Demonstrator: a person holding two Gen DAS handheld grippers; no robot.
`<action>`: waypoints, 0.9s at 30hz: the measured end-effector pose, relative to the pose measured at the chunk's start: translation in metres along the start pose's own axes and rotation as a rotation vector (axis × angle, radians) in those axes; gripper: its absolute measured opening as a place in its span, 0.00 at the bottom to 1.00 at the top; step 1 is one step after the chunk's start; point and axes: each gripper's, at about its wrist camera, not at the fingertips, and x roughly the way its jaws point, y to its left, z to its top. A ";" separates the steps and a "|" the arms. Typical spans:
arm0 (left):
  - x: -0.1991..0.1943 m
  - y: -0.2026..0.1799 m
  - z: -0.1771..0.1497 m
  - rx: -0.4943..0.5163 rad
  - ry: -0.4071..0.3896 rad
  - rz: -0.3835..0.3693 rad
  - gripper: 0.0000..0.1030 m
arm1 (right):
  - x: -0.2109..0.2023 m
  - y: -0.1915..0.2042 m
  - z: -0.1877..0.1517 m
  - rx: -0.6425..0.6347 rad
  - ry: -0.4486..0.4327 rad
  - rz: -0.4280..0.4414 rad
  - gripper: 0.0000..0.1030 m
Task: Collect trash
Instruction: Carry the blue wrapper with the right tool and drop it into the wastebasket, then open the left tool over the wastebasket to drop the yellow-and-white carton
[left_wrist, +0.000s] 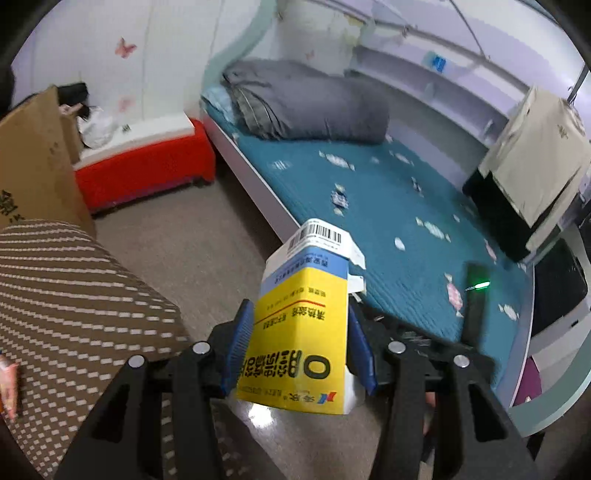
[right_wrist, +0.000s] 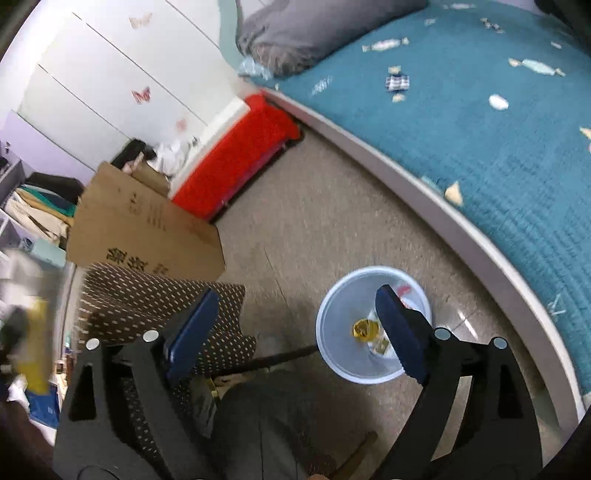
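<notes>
A bedroom: grey floor (right_wrist: 314, 221), a bed (left_wrist: 388, 229) under a teal sheet strewn with candy wrappers (left_wrist: 338, 199). My left fingers (left_wrist: 299, 347) are clamped on a yellow and blue carton (left_wrist: 303, 325), held above the floor beside the bed. My right fingers (right_wrist: 295, 328) stand wide apart, empty, over a pale bin (right_wrist: 340, 325) with scraps inside.

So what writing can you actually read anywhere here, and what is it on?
Nothing is clear enough to quote.
Yellow, blue and white carton in the left gripper: upside-down Chinese print and a barcode, digits too small.
Cardboard box: dark Chinese characters, too blurred.
Blue sign on the far wall: blurred.
</notes>
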 end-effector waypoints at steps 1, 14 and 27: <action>0.013 -0.004 0.000 0.004 0.028 -0.006 0.48 | -0.006 -0.002 0.002 0.001 -0.011 0.008 0.88; 0.091 -0.015 0.003 0.005 0.225 0.039 0.89 | -0.026 -0.002 0.005 -0.004 -0.034 0.022 0.93; 0.012 -0.011 -0.008 0.015 0.049 0.100 0.90 | -0.055 0.031 -0.005 -0.037 -0.104 -0.015 0.94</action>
